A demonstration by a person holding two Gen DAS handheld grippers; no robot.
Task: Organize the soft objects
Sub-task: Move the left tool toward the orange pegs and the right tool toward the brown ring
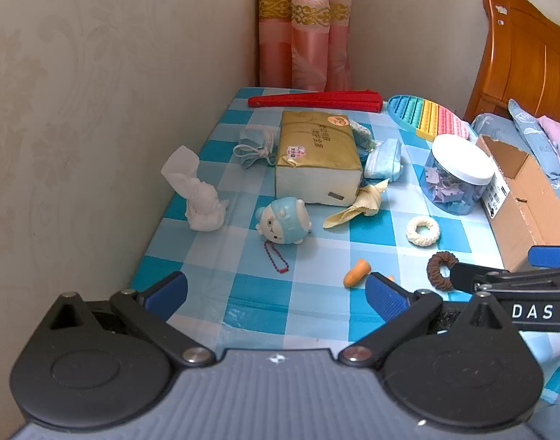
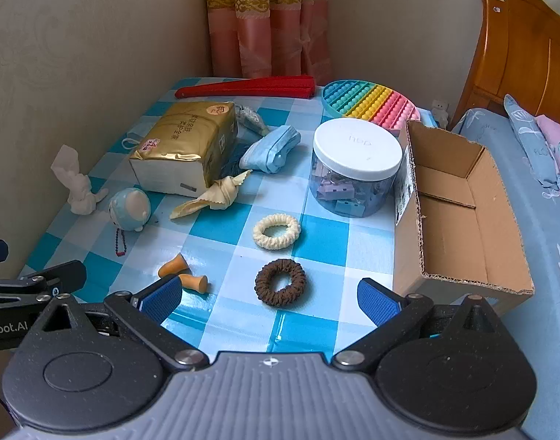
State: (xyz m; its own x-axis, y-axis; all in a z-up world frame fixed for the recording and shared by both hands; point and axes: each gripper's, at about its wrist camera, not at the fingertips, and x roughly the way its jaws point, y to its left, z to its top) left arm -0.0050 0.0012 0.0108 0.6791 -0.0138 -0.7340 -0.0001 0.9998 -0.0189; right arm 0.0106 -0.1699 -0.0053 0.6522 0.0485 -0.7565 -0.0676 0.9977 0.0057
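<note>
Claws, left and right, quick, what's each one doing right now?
Left claw: open, holding nothing.
Right claw: open, empty, brown scrunchie lying just ahead of it.

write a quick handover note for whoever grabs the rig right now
Left gripper: open, empty, over the near table edge.
Right gripper: open, empty, just short of the brown scrunchie.
Box at right: empty, so nothing sorted yet.
Still loose on the table: cream scrunchie, earplugs, yellow cloth, masks, white tissue, plush.
Likely next: brown scrunchie.
</note>
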